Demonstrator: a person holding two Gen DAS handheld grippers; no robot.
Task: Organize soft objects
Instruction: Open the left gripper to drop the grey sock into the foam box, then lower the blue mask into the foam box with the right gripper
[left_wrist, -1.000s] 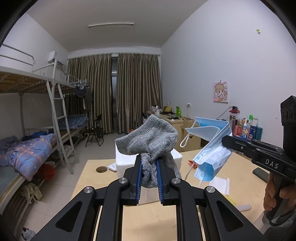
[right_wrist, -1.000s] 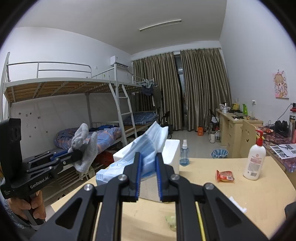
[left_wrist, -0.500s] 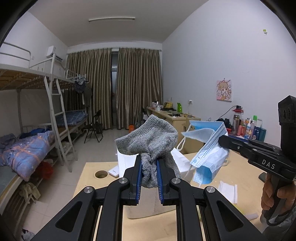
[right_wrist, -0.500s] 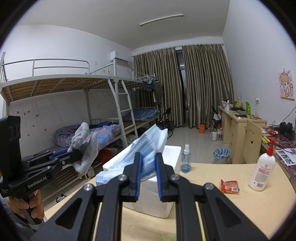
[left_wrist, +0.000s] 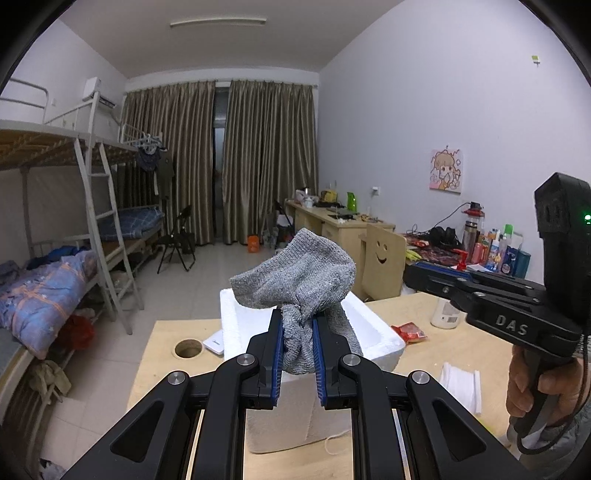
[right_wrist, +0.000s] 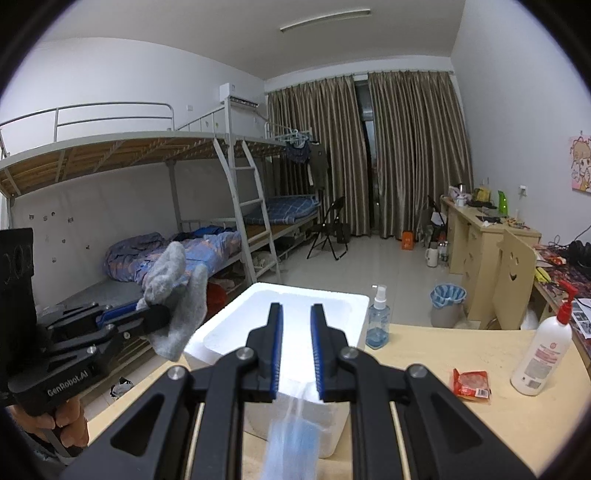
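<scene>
1. The left gripper (left_wrist: 298, 334) was clamped on a crumpled grey knitted sock (left_wrist: 299, 280), blue pads pinching the bunched middle, the rest flopping over the top.
2. The sock was held up in the air above the near edge of the white foam box (left_wrist: 373, 338), not touching it.
3. The right gripper (right_wrist: 296, 334) had its jaws spread apart with nothing between them, above the white foam box (right_wrist: 343, 301).
4. A pale blue surgical mask (right_wrist: 291, 439) showed as a blurred streak below the right gripper, in front of the box's near wall; whether it touched anything I could not tell.
5. The box sat on a light wooden table (right_wrist: 461, 413).
6. Also on the table: a blue spray bottle (right_wrist: 377, 321) just beside the box, a red snack packet (right_wrist: 471, 384), and a white pump bottle (right_wrist: 543, 354) further right.
</scene>
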